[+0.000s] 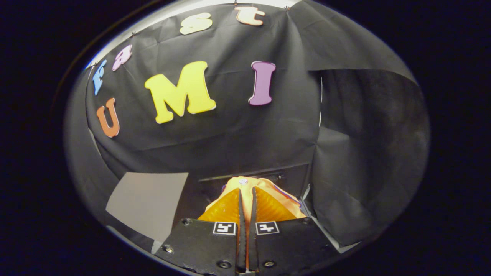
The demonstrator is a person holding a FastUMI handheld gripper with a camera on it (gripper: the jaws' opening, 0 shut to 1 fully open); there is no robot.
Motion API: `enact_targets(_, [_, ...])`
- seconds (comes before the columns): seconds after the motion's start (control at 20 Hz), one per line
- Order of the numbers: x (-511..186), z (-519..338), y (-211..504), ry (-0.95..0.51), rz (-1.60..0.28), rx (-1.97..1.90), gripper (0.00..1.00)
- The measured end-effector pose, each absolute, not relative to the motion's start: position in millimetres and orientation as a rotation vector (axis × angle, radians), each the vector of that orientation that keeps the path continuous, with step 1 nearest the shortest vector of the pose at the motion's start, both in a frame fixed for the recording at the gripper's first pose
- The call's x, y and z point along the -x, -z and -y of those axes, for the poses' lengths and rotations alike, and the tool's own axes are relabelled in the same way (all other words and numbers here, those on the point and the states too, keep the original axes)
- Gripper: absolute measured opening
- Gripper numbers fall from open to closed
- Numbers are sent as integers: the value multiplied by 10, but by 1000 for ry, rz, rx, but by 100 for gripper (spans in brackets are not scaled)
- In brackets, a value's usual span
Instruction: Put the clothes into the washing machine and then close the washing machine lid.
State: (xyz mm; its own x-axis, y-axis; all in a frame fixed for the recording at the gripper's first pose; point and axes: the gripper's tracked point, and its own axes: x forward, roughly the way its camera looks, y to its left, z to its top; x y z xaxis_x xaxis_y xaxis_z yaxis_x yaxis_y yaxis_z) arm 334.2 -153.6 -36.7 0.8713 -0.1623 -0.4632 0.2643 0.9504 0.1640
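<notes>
**newbie_42:** So what's the gripper (247,199) doing, is it actually holding the laundry?

**me:** Yeah. My two fingers are pinched nearly together with only a thin slit between them, and the orange cloth (264,205) is bunched right around them, spilling out to both sides and up past the tips. So I'd call it clamped on the garment. There's a small silvery stud or snap (243,181) on the fabric just past the fingertips.

**newbie_42:** And the washer?

**me:** Can't say for sure. Beyond the cloth there's a dark boxy panel (285,180) against the black booth wall (230,126), which might be part of the machine, but I can't make out an opening or a lid from here. Off to the side of the fingers there's a plain grey sheet (147,203) lying flat.

**newbie_42:** What worries you?

**me:** Mostly the grip. I've only got a fold of fabric, and the rest hangs loose below where I can't see it. My guess is a trailing end could snag on the rim of the tub or drape over the edge, and then the lid wouldn't shut clean. Also thin slippery cloth could slide out if I swing it fast. And the garment blocks a chunk of my view ahead, so lining up with the opening is partly blind.
</notes>
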Motion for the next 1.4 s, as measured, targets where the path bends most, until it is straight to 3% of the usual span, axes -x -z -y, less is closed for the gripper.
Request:
enact_targets(0.75, [-3616, 1720, 2137, 287, -718, -273, 6])
enact_targets(1.4, [-3876, 1845, 3102, 306, -875, -246, 6])
